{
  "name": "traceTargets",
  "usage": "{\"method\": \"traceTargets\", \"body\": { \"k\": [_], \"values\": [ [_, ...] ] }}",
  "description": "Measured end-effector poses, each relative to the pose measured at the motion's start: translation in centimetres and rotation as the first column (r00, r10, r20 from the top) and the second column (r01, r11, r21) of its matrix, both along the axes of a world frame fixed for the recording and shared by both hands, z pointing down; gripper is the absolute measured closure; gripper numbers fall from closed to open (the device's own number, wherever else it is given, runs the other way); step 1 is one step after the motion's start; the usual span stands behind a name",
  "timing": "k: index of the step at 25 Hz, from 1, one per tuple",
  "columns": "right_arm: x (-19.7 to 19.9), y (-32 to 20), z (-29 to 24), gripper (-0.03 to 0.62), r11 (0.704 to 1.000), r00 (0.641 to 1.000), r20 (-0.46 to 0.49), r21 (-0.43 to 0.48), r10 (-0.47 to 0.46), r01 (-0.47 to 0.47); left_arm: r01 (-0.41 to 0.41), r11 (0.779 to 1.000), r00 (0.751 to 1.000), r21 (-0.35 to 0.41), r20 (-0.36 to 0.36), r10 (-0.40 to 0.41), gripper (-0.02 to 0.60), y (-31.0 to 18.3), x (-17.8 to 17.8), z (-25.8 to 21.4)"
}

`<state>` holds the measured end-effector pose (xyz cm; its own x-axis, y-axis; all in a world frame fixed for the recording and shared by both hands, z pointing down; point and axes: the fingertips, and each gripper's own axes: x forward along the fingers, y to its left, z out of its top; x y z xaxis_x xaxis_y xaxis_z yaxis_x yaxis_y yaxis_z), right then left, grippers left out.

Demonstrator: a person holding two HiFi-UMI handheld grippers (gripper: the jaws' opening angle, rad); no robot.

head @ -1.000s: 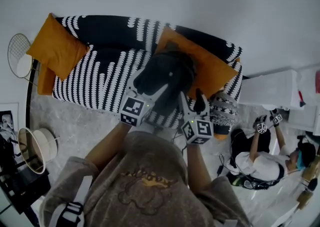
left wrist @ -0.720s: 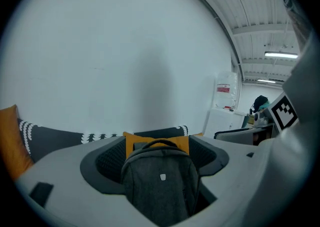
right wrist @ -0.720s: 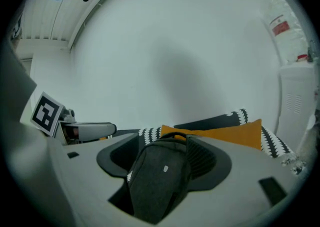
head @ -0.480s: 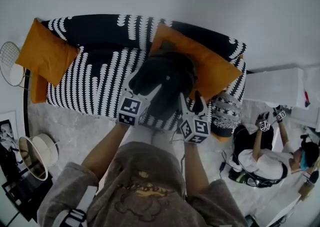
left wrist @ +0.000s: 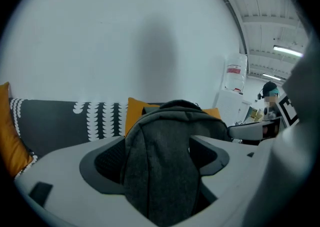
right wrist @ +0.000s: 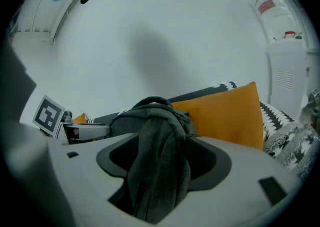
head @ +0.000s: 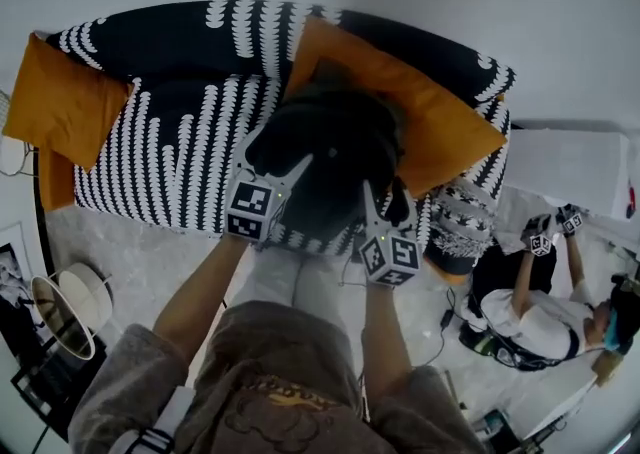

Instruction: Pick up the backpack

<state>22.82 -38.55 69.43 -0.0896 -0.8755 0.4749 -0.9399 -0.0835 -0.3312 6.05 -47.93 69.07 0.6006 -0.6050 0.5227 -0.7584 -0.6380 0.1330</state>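
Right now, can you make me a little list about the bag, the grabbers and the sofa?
bag: dark backpack, over the seat of the sofa
behind it: orange cushion
left gripper: jaws closed on a strap of grey backpack cloth
right gripper: jaws closed on another strap of that cloth
sofa pattern: black with white marks
second orange cushion: at the sofa's left end
lifted off the seat: cannot tell
also there: a person sitting on the floor at the right
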Motion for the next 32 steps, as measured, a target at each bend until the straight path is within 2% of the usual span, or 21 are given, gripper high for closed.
{"method": "traceTargets", "body": {
  "k": [8,15,19,26,28,32],
  "values": [
    [0.4,-0.1,4.2,0.309,0.999,1.000,0.010,-0.045,0.011,-0.011,-0.029,0.997,0.999,0.068,0.045,0.026,0.183,-1.0,0.5,2.2],
    [0.3,-0.3,4.8,0.309,0.998,0.999,0.019,-0.049,0.027,-0.026,-0.034,0.989,0.998,0.141,0.064,0.026,0.182,-1.0,0.3,2.0],
    [0.7,-0.2,4.8,0.309,0.998,0.999,0.021,-0.051,0.029,-0.028,0.002,0.996,0.998,0.092,0.063,-0.008,0.181,-1.5,-0.1,2.9],
    [1.2,-0.6,5.4,0.341,0.998,1.000,0.007,-0.048,0.028,-0.028,0.007,1.000,0.998,0.029,0.064,-0.008,0.183,-2.6,-0.8,4.8],
    [1.2,-0.6,5.5,0.341,0.998,1.000,-0.001,-0.050,0.027,-0.027,0.011,1.000,0.998,0.014,0.065,-0.012,0.161,-2.9,-1.1,5.2],
    [1.0,-0.6,5.6,0.349,0.998,0.999,0.010,-0.054,0.032,-0.032,-0.009,0.999,0.999,-0.036,0.036,0.010,0.213,-2.6,-0.9,5.8]
  ]
}}
